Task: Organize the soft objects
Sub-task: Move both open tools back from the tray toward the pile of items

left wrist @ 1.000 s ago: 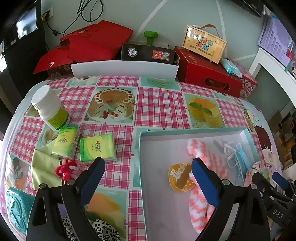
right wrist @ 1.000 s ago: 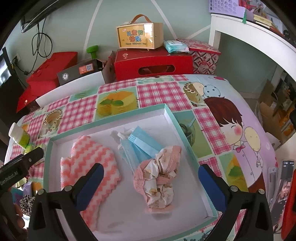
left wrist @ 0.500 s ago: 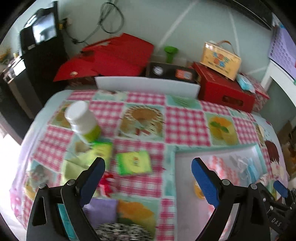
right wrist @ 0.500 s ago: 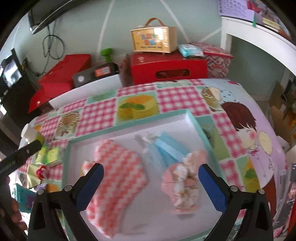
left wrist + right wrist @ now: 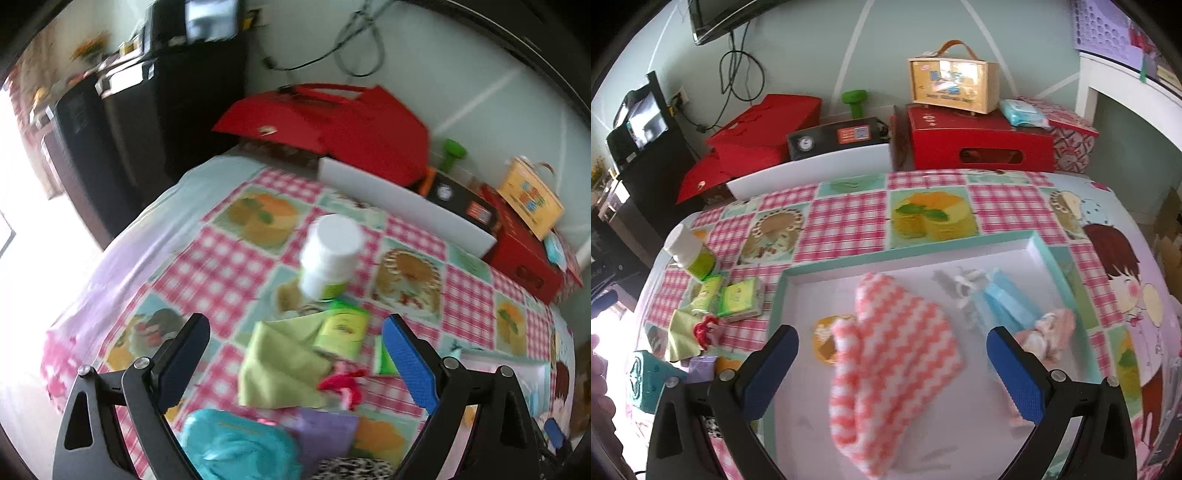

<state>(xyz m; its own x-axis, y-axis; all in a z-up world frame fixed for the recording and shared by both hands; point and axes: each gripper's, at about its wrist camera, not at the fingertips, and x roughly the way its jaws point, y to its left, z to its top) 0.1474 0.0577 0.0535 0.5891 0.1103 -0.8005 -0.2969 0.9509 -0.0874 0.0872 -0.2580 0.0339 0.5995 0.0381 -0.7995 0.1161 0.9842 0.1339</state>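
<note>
Four soft things lie in the shallow tray (image 5: 1039, 246): a pink-and-white mitt (image 5: 897, 347), blue face masks (image 5: 1006, 302), a floral cloth (image 5: 1049, 332) and an orange patch (image 5: 825, 338). Outside it sit tissue packs (image 5: 740, 299), a green cloth (image 5: 280, 362) and a white bottle (image 5: 328, 254). Both the left gripper (image 5: 295, 354) and right gripper (image 5: 892, 369) hang spread wide, holding nothing.

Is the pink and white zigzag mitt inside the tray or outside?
Inside: the pink and white zigzag mitt lies on the white floor of the teal-rimmed tray.

No legible text on any box or packet
</note>
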